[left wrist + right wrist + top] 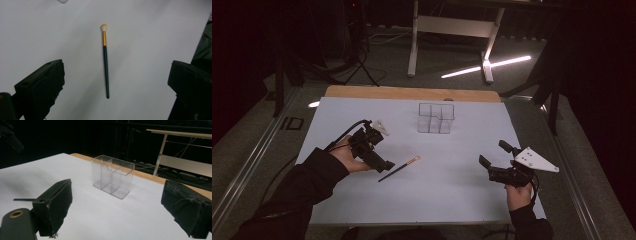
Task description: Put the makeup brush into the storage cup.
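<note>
Framing brush (pixel 105 58); clear organizer (pixel 112 176) opposite

Room: you work in a dark room | Floor: grey carpet (pixel 257 130), bright light strip (pixel 486 66) | Furniture: white-framed table (pixel 452 30) behind your wooden-edged, white-topped desk (pixel 462 175) | Cables: black, trailing on floor (pixel 362 65)

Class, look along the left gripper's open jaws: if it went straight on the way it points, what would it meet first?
Most likely the brush, lying centred between the left gripper's open jaws on the white table; depth is unclear.
</note>
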